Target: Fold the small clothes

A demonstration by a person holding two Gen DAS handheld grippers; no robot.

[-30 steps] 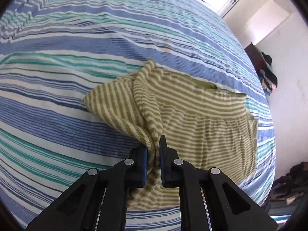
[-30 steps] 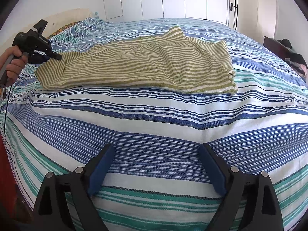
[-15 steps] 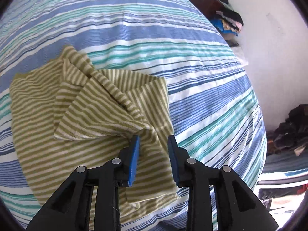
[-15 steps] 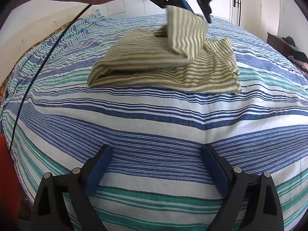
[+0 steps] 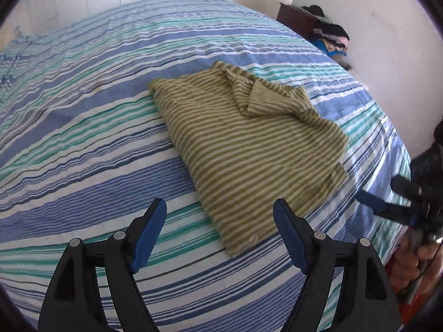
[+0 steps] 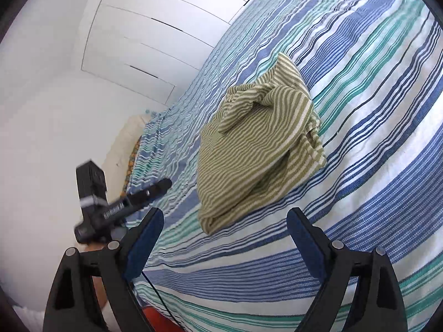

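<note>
An olive-and-cream striped garment lies folded over on the striped bedspread, with a rumpled flap at its far end. It also shows in the right wrist view. My left gripper is open and empty, just short of the garment's near corner. My right gripper is open and empty, near the bed edge in front of the garment. The right gripper shows at the right edge of the left wrist view; the left gripper shows in the right wrist view.
White wardrobe doors stand behind the bed. A dark cabinet with piled clothes is by the wall at the far right. The bed edge drops off near both grippers.
My left gripper let go of the garment, opened wide and pulled back from it. The lifted part now lies folded over the rest. My right gripper swung round to the garment's side.
</note>
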